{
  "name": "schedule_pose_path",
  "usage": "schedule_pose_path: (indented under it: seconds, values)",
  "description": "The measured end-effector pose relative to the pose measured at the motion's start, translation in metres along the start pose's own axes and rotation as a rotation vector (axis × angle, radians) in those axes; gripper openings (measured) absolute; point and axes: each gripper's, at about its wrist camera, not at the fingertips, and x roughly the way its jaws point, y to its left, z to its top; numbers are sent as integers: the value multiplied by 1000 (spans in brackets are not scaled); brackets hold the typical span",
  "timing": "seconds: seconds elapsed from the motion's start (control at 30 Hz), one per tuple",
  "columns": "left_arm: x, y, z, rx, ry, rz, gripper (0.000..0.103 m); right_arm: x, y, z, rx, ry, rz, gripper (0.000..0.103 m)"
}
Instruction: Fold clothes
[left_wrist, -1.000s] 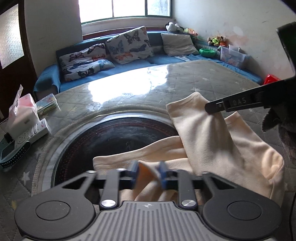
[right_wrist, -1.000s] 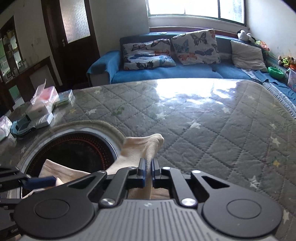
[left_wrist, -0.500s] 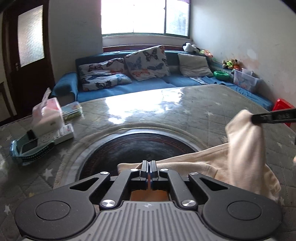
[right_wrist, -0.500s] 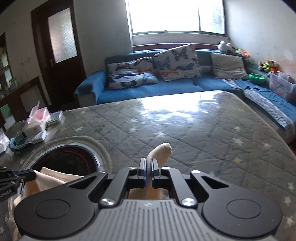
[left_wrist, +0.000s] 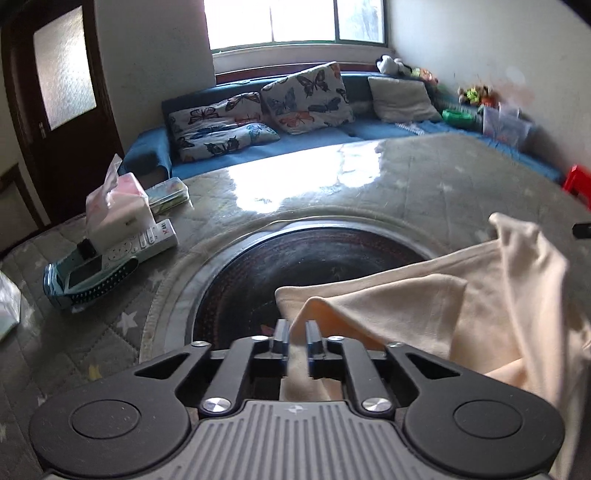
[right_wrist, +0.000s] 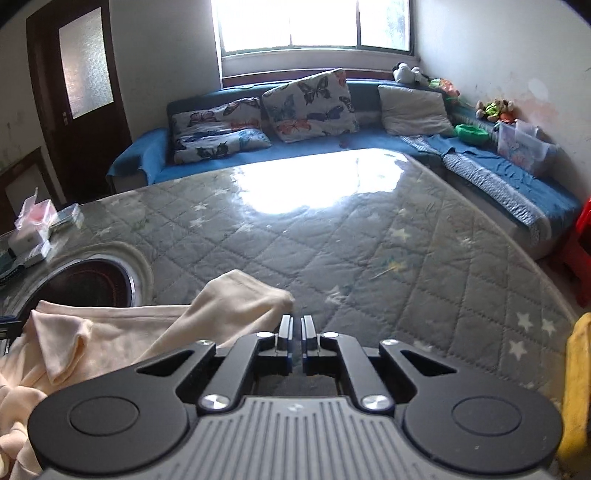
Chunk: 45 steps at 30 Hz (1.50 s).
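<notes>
Since half a second ago the left gripper (left_wrist: 295, 341) has been opening its jaws; cream cloth (left_wrist: 406, 314) lies in the gap, pads no longer pinching it. Right gripper (right_wrist: 296, 338) has swung toward the right of the table (right_wrist: 369, 251); then it gripped a cloth corner, now its jaws sit nearly closed with nothing visible between them, cloth (right_wrist: 229, 306) just left of the tips. Cloth is draped across the dark round inset (left_wrist: 295, 258) and quilted tabletop, one fold raised at right.
</notes>
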Motion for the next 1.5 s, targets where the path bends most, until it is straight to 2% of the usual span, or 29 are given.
schedule_pose_path:
  seconds: [0.07,0.13,0.2,0.23,0.3,0.4,0.47,0.6,0.67,0.8,0.83,0.9,0.93,0.97,1.0,1.03,1.27,1.5]
  values:
    - [7,0,1,3,11,-6,36,2,5,0,-10,4,13,9]
    - [12,1,2,5,11,-10,42,5,10,1,-25,8,23,9]
    - [15,1,3,11,6,-14,42,11,17,3,-36,19,43,13]
    - [17,1,4,14,4,-16,41,15,21,4,-44,24,48,18]
    - [20,1,4,21,5,-30,39,21,28,7,-58,34,59,19]
    - [23,-2,3,39,-4,-50,25,32,38,10,-67,53,73,20]
    - [24,-3,2,52,-13,-60,9,39,43,12,-72,65,79,24]
    - [17,-2,0,32,-44,-58,5,52,54,15,-92,82,77,31]
    - [12,2,1,1,-59,-54,5,59,60,16,-94,89,79,38]
    - [-6,13,1,-67,-100,-33,5,69,79,13,-153,79,48,43]
    - [-11,17,1,-82,-109,-25,4,70,83,12,-170,75,37,42]
    - [-23,24,1,-113,-134,-4,4,68,88,11,-190,66,20,31]
    - [-31,29,0,-131,-151,10,4,67,90,11,-199,61,12,16]
    - [-38,34,0,-151,-165,23,4,65,90,12,-200,53,5,9]
    - [-45,39,0,-169,-177,31,4,61,87,13,-192,44,6,9]
    - [-53,45,-1,-185,-189,41,4,56,84,14,-186,34,7,3]
    - [-103,84,-23,-270,-235,165,4,22,62,17,-145,-27,1,3]
    - [-149,111,-64,-344,-224,242,4,-20,35,12,-115,-103,-30,3]
